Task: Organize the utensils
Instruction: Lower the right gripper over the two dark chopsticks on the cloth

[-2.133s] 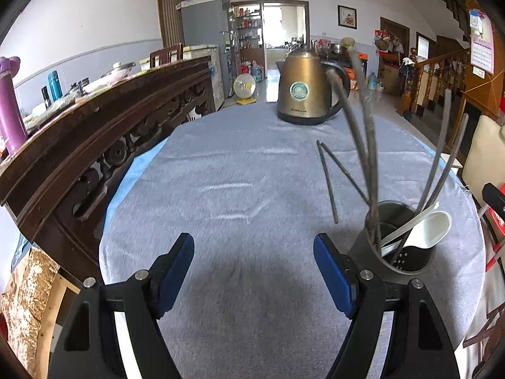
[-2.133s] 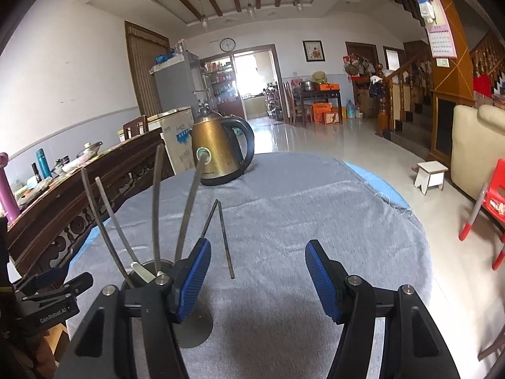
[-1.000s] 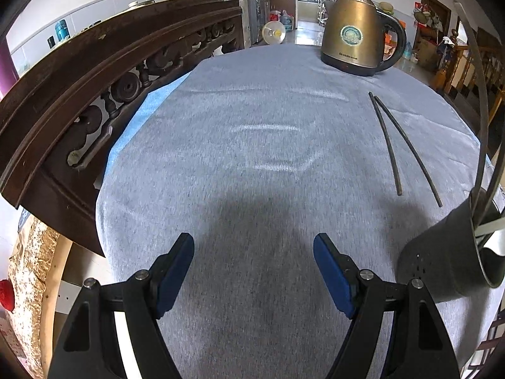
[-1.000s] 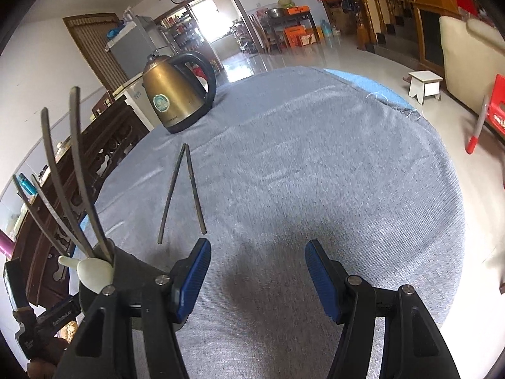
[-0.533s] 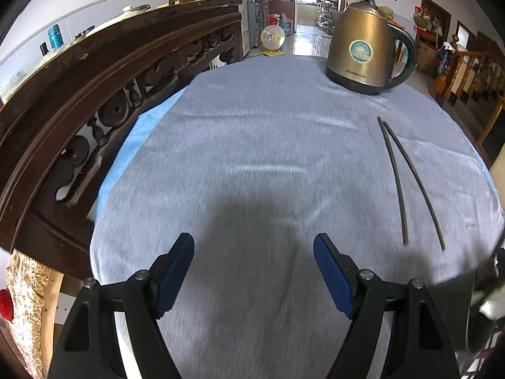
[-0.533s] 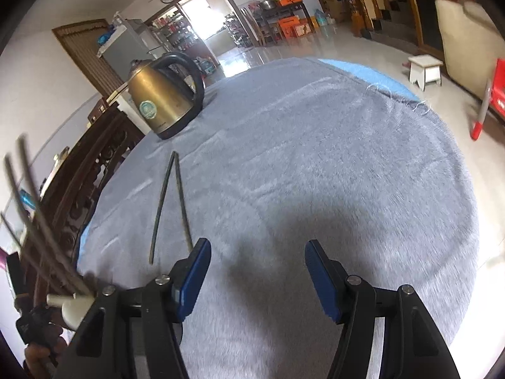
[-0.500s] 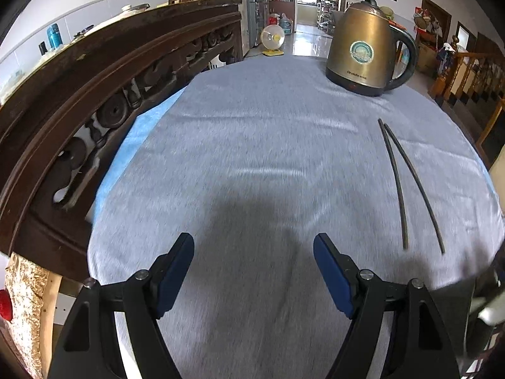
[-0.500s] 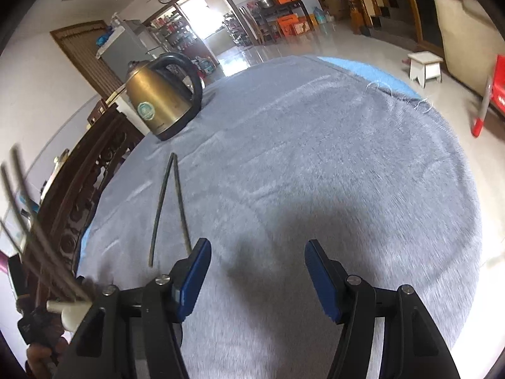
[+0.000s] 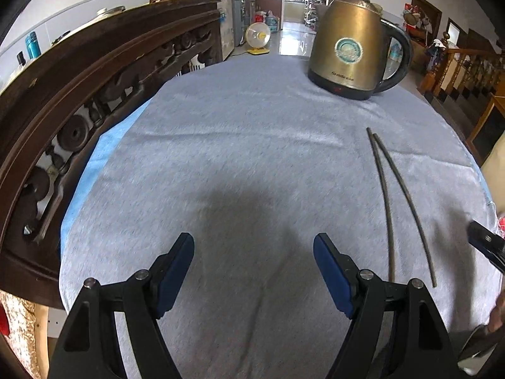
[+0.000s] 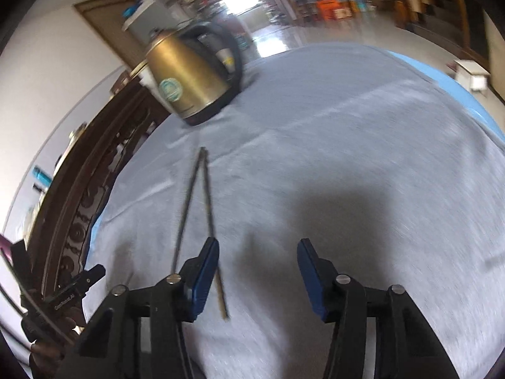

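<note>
Two dark chopsticks (image 9: 401, 202) lie in a narrow V on the grey tablecloth (image 9: 252, 158), to the right of my left gripper (image 9: 253, 254), which is open and empty above the cloth. In the right wrist view the same chopsticks (image 10: 206, 195) lie just ahead of the left finger of my right gripper (image 10: 257, 251), which is open and empty. The utensil holder shows only as a dark rim at the bottom right corner (image 9: 479, 350) of the left wrist view.
A brass electric kettle (image 9: 350, 47) stands at the far side of the table and also shows in the right wrist view (image 10: 186, 79). A carved dark wooden rail (image 9: 63, 104) runs along the left edge. The table's right edge drops to the floor.
Both grippers have moved forward over the table. The utensil holder has slid almost out of both views. The right gripper has come close to the chopsticks; its view is blurred.
</note>
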### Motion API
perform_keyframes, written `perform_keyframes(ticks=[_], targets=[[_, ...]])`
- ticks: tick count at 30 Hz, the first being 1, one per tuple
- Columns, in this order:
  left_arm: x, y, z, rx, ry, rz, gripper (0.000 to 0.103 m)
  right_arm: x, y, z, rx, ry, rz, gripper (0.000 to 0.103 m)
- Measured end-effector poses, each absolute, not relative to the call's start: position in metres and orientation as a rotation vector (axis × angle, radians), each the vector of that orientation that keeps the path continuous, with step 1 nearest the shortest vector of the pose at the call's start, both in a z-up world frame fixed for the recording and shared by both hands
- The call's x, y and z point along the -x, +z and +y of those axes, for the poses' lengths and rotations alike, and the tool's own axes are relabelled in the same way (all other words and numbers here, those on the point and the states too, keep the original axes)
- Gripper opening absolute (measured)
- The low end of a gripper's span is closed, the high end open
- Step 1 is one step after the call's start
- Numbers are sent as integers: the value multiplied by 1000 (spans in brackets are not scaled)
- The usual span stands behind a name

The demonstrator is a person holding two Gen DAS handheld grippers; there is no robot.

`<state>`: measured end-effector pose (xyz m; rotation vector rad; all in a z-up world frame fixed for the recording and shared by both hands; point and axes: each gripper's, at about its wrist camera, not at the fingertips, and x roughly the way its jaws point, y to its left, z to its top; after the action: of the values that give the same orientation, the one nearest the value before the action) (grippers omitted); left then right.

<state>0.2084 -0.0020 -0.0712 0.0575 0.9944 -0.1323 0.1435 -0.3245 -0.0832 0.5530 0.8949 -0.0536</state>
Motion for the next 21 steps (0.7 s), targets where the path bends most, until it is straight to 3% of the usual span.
perform_keyframes(ticks=[5, 17, 21], targets=[[-216, -68, -6, -63, -130, 983, 78, -199, -87, -306, -499, 20, 944, 41], [-231, -75, -14, -79, -152, 997, 78, -300, -109, -278, -388, 17, 1051, 35], [-240, -77, -23, -78, -183, 985, 78, -311, -113, -277, -345, -11, 1055, 18]])
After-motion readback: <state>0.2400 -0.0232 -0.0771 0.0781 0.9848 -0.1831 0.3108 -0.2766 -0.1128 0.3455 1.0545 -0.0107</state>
